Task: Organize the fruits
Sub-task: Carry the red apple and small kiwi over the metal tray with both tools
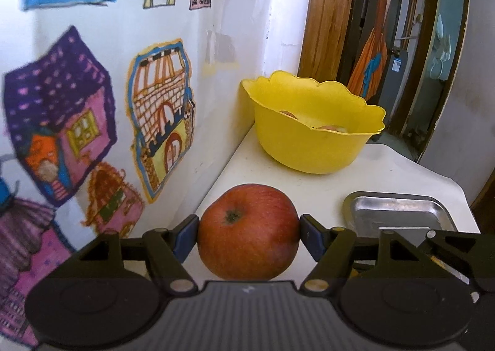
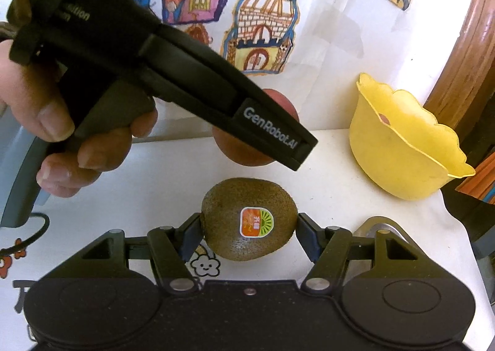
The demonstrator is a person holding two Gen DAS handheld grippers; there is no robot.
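Left tongs (image 1: 249, 232) grip the apple (image 1: 247, 233); right tongs (image 2: 249, 227) grip the kiwi (image 2: 247, 218); yellow bowl (image 1: 309, 147) lies ahead-right, nearer the left.

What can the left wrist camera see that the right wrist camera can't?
Only the left wrist view shows the metal tray, the fruit inside the yellow bowl, and the doorway behind it. It also shows the left gripper squeezing the apple.

Only the right wrist view shows the kiwi with its sticker, held by the right gripper, and the person's hand.

Both show the yellow bowl, the apple, the white table, and the house drawings.
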